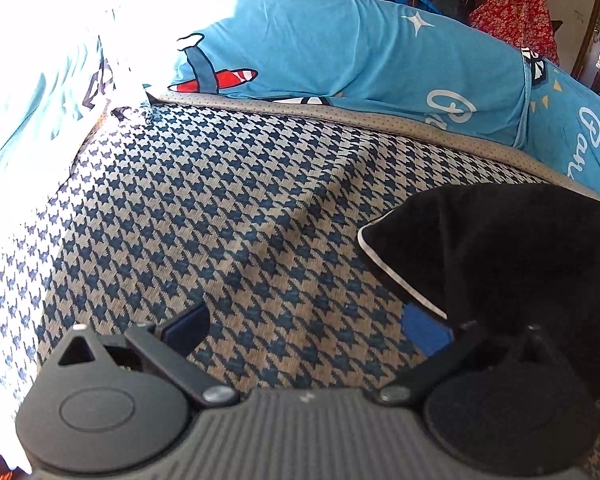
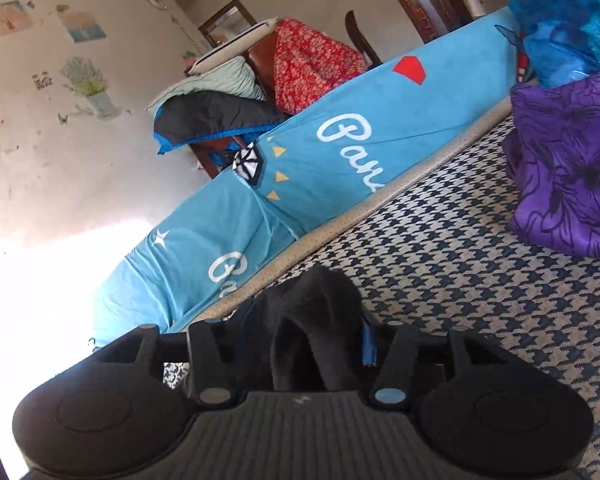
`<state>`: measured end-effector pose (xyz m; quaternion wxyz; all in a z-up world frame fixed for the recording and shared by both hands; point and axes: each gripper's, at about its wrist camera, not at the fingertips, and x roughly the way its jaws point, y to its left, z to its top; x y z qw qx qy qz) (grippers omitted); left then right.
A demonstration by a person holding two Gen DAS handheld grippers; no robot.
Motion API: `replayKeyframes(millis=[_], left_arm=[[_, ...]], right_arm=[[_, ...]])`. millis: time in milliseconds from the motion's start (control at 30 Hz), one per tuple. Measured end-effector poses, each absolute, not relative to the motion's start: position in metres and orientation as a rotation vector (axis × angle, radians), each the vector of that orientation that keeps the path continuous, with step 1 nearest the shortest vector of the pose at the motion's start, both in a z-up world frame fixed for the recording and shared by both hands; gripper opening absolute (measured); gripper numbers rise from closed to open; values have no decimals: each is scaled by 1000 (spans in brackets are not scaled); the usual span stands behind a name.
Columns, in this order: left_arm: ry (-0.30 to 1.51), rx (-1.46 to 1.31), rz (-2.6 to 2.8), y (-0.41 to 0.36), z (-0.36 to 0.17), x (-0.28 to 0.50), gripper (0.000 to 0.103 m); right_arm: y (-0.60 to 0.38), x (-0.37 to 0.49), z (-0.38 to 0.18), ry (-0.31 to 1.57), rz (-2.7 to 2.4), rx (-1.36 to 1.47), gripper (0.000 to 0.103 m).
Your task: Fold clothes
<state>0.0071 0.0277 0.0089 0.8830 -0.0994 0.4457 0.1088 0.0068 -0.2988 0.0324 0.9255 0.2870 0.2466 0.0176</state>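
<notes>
A black garment [image 1: 500, 260] with white piping along its edge lies bunched on the houndstooth bed cover [image 1: 220, 220], at the right of the left wrist view. My left gripper [image 1: 306, 330] stands wide open over the bare cover. Its right finger [image 1: 424, 334] touches the garment's edge, and nothing is between the fingers. In the right wrist view a fold of the black garment [image 2: 320, 300] stands up between the fingers of my right gripper [image 2: 300, 344]. Those jaws stand about half apart. The cloth rests against the blue pad [image 2: 367, 346] on the right, and the left finger looks clear of it.
A bright blue printed blanket [image 1: 340, 48] [image 2: 320, 140] is rolled along the far edge of the bed. A purple flowered cloth [image 2: 564, 168] and a blue plastic bag [image 2: 564, 20] sit at the right. A chair holds a red floral cloth [image 2: 312, 64]. Glaring sunlight washes out the left.
</notes>
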Motion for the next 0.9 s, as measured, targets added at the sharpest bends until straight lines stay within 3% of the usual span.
replayKeyframes(millis=[67,133,500,533,600,667,700,900], left_arm=[[932,-207,228,27,8,7,103],[935,-206,225,27,7,7,103],[964,-221,236,25,1,9,103],[964,-224,243,26,1,9,103],[957,-230,259,29,1,8,103],[960,-227,278,33,0,7,103],[964,-220,292,35,1,7,103],[844,-266,381,69,33,-4,103]], right_arm=[[-306,5,32,485,18,579,80],[-309,9,27,498,5,574,86],[-284,46,-18,618,52,527,86],[-279,47,-20,624,58,519,81],[-272,49,-23,630,68,520,59],[-265,50,-25,632,76,532,24],[-262,51,-25,631,82,540,18],[-210,31,5,500,433,450,15]])
